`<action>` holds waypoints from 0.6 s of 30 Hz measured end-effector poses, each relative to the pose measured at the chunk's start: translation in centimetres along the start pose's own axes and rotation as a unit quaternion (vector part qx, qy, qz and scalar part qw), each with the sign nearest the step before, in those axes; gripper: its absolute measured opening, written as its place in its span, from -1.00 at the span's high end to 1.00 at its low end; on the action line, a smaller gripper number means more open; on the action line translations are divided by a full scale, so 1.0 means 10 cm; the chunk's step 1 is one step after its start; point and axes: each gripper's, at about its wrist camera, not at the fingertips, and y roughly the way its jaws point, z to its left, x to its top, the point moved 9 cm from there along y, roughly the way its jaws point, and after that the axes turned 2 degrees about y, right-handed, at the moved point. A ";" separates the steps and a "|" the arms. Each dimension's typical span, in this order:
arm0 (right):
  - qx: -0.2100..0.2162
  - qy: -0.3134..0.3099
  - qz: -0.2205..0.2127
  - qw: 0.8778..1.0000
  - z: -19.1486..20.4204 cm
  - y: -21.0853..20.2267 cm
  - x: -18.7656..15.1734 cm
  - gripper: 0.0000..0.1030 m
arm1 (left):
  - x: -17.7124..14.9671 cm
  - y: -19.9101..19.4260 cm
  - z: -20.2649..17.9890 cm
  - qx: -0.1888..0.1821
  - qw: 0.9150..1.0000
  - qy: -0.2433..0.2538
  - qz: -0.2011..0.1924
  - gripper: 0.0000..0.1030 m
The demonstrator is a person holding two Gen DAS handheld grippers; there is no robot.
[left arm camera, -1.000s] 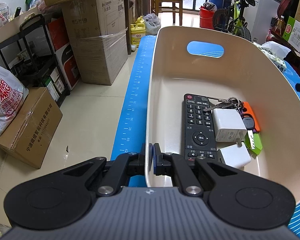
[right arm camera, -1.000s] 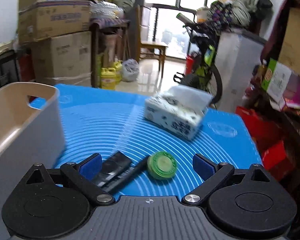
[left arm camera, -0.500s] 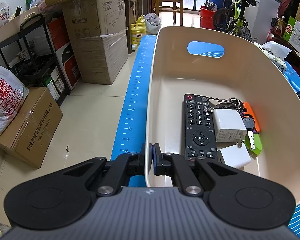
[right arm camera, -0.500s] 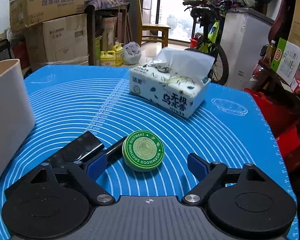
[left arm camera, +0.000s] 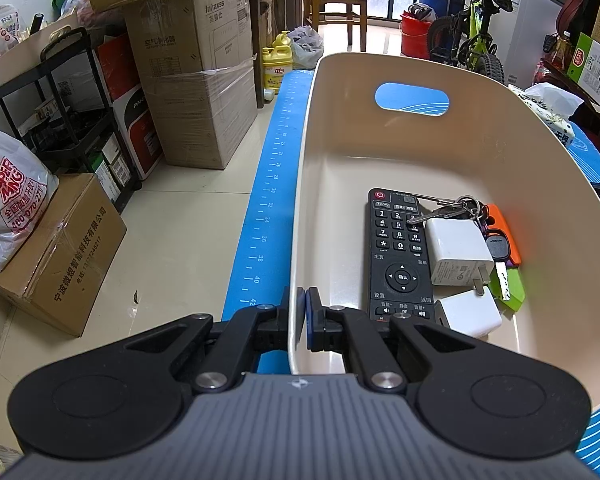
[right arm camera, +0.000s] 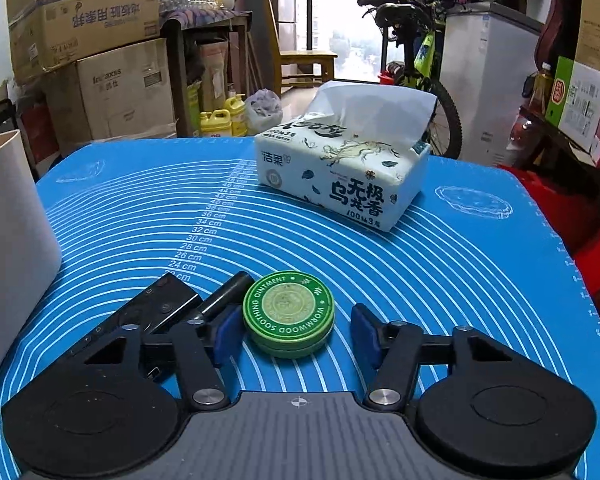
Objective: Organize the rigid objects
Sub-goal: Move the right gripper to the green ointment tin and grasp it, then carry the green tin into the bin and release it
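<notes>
Right now I am pinching the near rim of the cream bin (left arm camera: 300,216) with my left gripper (left arm camera: 301,318); its blue pads are pressed together on the thin wall, one outside and one inside. Ahead of those jaws and a bit to their right, inside the bin, a black remote (left arm camera: 398,248) is lying flat. Further right, two white chargers (left arm camera: 458,254) are sitting beside it, with a bunch of keys (left arm camera: 456,208) just past them and an orange tag (left arm camera: 504,228) and a green tag (left arm camera: 512,290) at the far right.

My right gripper (right arm camera: 292,332) is sitting low over the blue mat (right arm camera: 460,264). Its jaws have just been closing, and the round green ointment tin (right arm camera: 288,312) is lying between them. The left pad (right arm camera: 226,330) is right against the tin, or almost. The right pad (right arm camera: 364,334) is not touching it yet, and I am seeing blue mat in the gap, so the tin is not squeezed.

Just left of the left pad, a second black remote (right arm camera: 148,312) and a dark stick-shaped thing (right arm camera: 224,294) are lying on the mat. Far ahead of the jaws, a pack of tissues (right arm camera: 340,176) is resting. The bin's wall is showing well off to the left.
</notes>
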 end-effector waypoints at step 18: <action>-0.065 0.010 -0.056 0.996 0.19 -0.68 0.21 -0.03 | 0.00 -0.01 0.00 -0.001 1.000 0.000 0.000 0.87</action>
